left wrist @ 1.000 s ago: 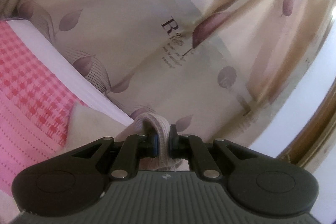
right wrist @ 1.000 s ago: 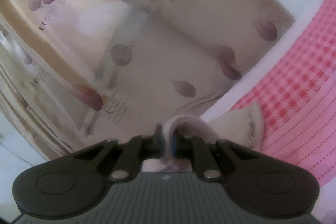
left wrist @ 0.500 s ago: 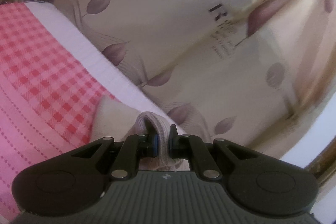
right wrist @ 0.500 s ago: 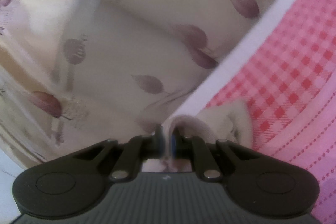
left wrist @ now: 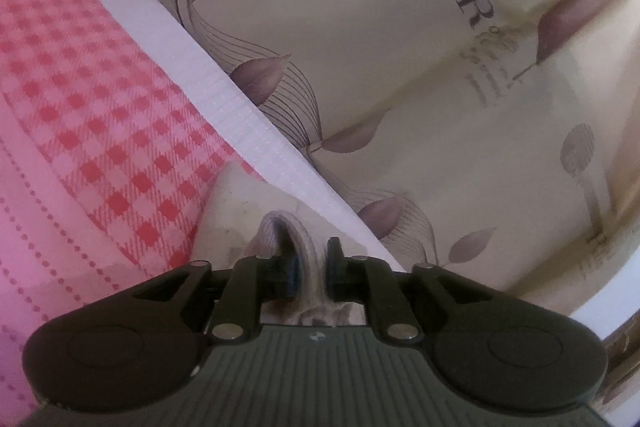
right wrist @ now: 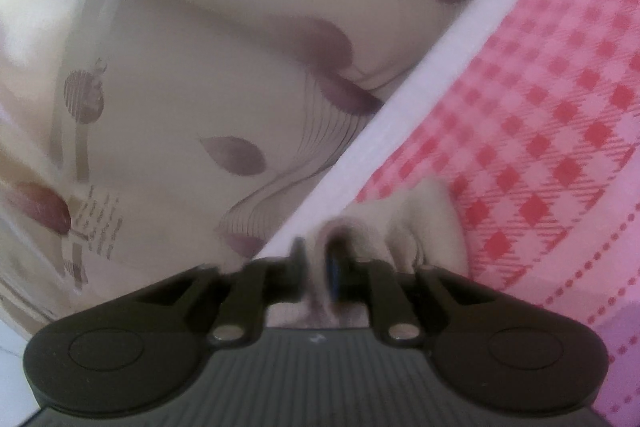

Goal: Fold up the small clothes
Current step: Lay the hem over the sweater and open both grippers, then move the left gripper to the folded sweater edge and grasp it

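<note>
A small beige garment (left wrist: 240,211) lies on the pink checked cover (left wrist: 100,107), close to its white border (left wrist: 240,115). Its ribbed band (left wrist: 280,231) loops up between the fingers of my left gripper (left wrist: 310,267). Those jaws are opening, with a thin gap showing beside the right pad. In the right wrist view the same garment (right wrist: 424,223) bunches just right of my right gripper (right wrist: 316,267). Its jaws are opening too, with pale fabric still between them. That view is blurred, so pad contact is unclear.
Beige leaf-printed fabric with lettering (left wrist: 400,67) hangs beyond the cover's white border and fills the left side of the right wrist view (right wrist: 200,67). The pink cover (right wrist: 560,107) runs on into a dotted striped part (right wrist: 600,287). A white wall strip (left wrist: 600,299) shows at lower right.
Both grippers have dropped toward the pink cover, which now fills more of each view. The jaws of both have parted wider around the beige band they were pinching.
</note>
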